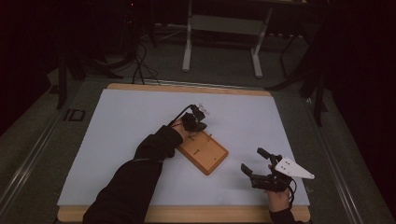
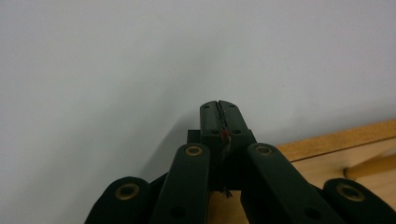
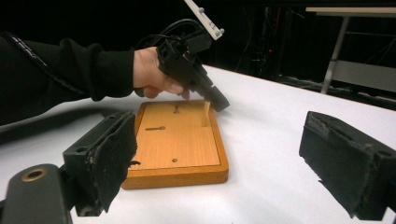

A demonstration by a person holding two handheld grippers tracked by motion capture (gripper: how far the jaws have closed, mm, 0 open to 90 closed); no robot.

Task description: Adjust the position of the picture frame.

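- Hovering over the far corner of the wooden board (image 3: 180,140), the left gripper (image 3: 219,100) had its jaws pressed together at the top of an upright peg (image 3: 205,114) — whether they truly pinched it could not be told.
- The board lay near the tabletop's (image 1: 116,121) middle.
- The right gripper (image 1: 256,163) waited wide open and empty toward the near right corner.
- Judged best here: a straight, vertical motion, the board steadied.

"ID" marking (image 1: 74,115) — floor, left of table
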